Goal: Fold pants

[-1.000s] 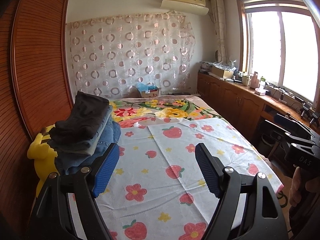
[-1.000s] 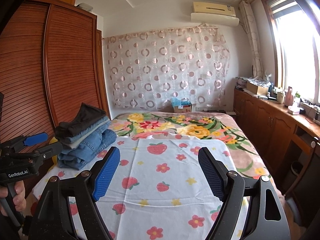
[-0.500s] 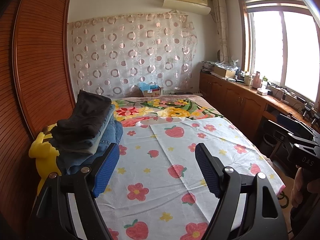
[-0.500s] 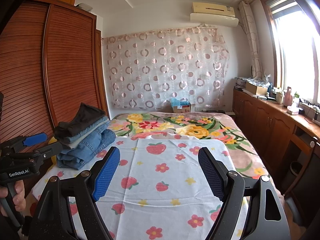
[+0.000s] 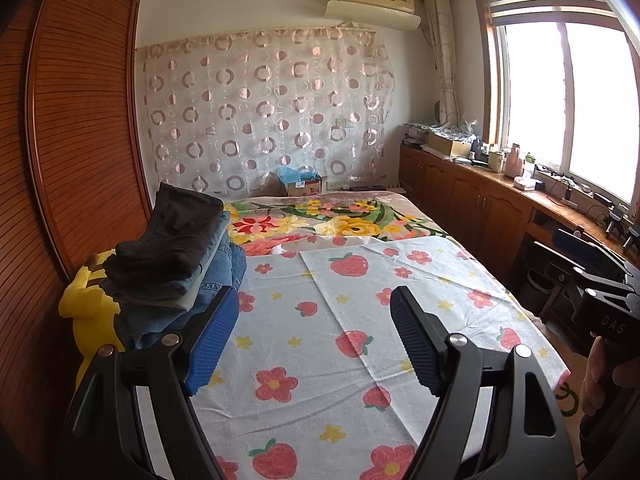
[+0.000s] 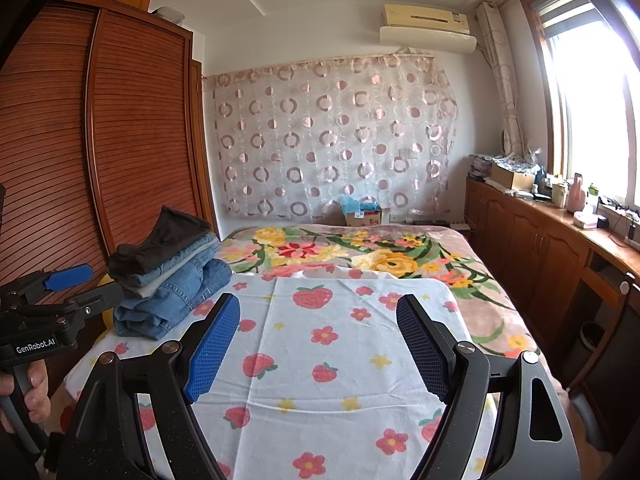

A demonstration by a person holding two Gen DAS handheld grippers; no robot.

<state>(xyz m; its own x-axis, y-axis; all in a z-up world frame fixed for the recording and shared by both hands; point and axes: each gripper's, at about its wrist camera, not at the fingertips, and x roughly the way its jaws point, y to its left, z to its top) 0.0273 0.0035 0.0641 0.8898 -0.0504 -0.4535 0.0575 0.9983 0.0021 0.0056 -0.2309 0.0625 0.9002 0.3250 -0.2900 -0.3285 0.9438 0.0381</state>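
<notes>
The left tool [image 5: 314, 336] is black with bumpy blue pads [image 5: 212, 344], and its two fingers are wide apart with nothing between them. The right tool [image 6: 318, 344] looks the same and is spread apart too, holding nothing. Both hang over the bed [image 6: 460, 256].

The folded pants [image 5: 176, 264] sit in a stack on the bed at about 10 o'clock from the left tool. The top pair is soft and dark, and thick blue jeans [image 6: 176, 300] lie under it. A yellow stuffed toy [image 5: 86, 304] leans beside the stack.

The bed has a thin white cloth [image 5: 328, 344] with red strawberries, pink flowers and tiny yellow stars. Creases run across it. Farther back lies a fuzzy blanket [image 5: 352, 220] with big yellow and red flowers.

A small cardboard box [image 5: 304, 188] at 12 o'clock holds something crinkly and blue.

The left tool's handle reads "GenRobot.AI" in the right view. The right tool's handle reads "DAS" in the left view.
</notes>
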